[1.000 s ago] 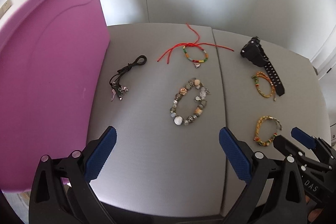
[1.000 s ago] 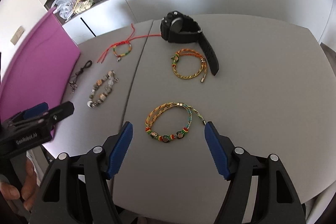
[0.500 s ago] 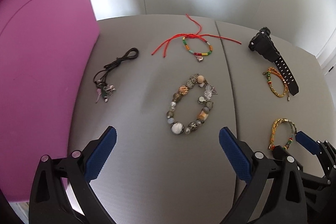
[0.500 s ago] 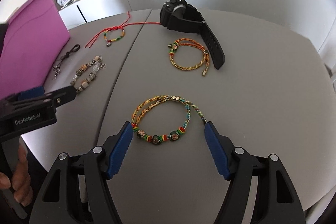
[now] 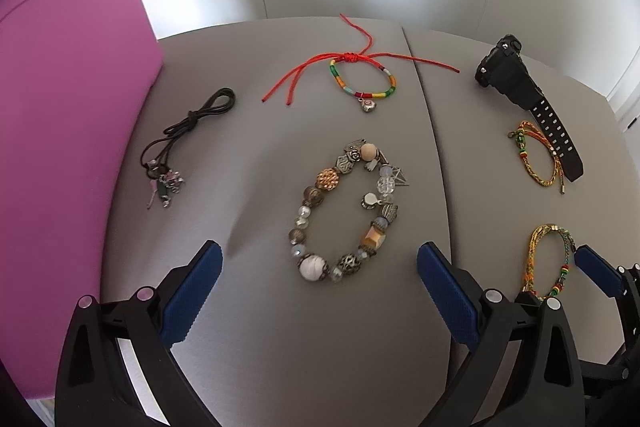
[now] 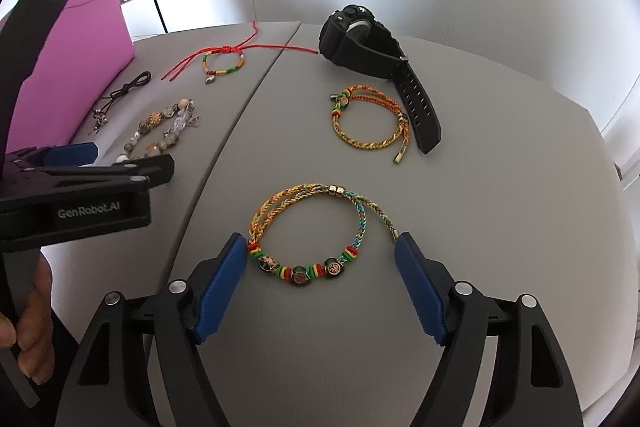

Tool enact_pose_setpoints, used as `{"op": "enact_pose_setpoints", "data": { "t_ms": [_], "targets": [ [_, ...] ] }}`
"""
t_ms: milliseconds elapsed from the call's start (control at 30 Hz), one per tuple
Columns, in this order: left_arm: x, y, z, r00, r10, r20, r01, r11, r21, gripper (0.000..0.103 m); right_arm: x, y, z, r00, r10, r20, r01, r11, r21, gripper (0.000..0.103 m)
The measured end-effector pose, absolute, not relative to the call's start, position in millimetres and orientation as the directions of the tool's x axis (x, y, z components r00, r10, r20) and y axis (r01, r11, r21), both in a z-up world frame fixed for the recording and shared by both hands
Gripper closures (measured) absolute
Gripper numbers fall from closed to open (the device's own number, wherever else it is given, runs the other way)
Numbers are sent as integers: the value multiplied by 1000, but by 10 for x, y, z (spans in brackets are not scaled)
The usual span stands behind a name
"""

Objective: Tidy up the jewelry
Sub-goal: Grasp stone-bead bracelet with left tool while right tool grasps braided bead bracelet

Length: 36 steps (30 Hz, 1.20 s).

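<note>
Left wrist view shows our left tool (image 5: 318,267) with its blue pads wide apart above the grey counter (image 5: 256,347), nothing between them but the near end of the chunky beaded bracelet (image 5: 348,215), which lies flat and untouched. Far of it we see the red-cord bracelet (image 5: 362,83) with a small charm, and to the left the black cord necklace (image 5: 188,143) lies just beside the purple bin (image 5: 68,115), which stands on the left edge of the counter. On the right half lie the black watch (image 5: 524,95), a braided bracelet (image 5: 538,159) touching its strap, and a second braided one near the right tool.

Right wrist view shows our right tool (image 6: 320,255) pointing down at the braided bracelet with green beads (image 6: 312,227); its jaws are opening, the bracelet lies between the pads, the left pad right at the bracelet's edge and the right pad next to the loose cord end, and neither pad presses on it. The left tool shows at the left of this view, held in a hand (image 6: 28,331). Watch and orange braided bracelet (image 6: 372,123) lie farther off, with the rest of the jewelry on the far left half of the counter
</note>
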<state>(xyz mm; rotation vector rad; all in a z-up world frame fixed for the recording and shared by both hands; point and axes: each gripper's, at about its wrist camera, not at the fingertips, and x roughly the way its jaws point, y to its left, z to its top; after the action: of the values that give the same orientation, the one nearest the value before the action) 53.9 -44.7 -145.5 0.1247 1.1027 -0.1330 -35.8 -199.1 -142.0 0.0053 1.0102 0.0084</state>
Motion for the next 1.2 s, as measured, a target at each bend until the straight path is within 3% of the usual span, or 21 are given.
{"op": "enact_pose_setpoints", "data": {
  "t_ms": [333,433,567,633,667,700,800,1000,1033,1200],
  "targets": [
    [612,-493,-1520,491,-70,-868,176,984,20,6,-320,-1944,-1428,557,4,-830,-20,1000,-8,31],
    [596,-509,-1509,506,-83,-859,190,982,17,12,-302,-1908,-1417,562,15,-827,-42,999,-11,39],
    [584,-545,-1450,523,-97,-847,204,979,15,46,-283,-1849,-1396,567,26,-823,-67,998,-15,57],
    [585,-554,-1417,527,-105,-843,217,976,14,65,-270,-1822,-1387,569,31,-821,-80,997,-18,71],
    [585,-557,-1406,528,-108,-843,223,975,14,80,-262,-1801,-1381,569,31,-822,-88,996,-23,81],
    [589,-565,-1404,526,-113,-843,230,973,13,87,-256,-1792,-1378,568,31,-823,-92,995,-25,84],
    [596,-548,-1388,519,-130,-845,232,973,-7,90,-233,-1791,-1360,559,46,-828,-97,995,-10,91],
    [518,-435,-1269,503,-183,-845,230,970,-74,91,-251,-1862,-1303,548,91,-831,-77,995,58,92],
    [519,-416,-1246,501,-193,-844,230,969,-85,96,-258,-1881,-1280,548,99,-830,-69,995,73,92],
    [524,-348,-1076,499,-238,-833,252,960,-124,96,-282,-1951,-1193,549,123,-827,-40,992,121,92]
  ]
}}
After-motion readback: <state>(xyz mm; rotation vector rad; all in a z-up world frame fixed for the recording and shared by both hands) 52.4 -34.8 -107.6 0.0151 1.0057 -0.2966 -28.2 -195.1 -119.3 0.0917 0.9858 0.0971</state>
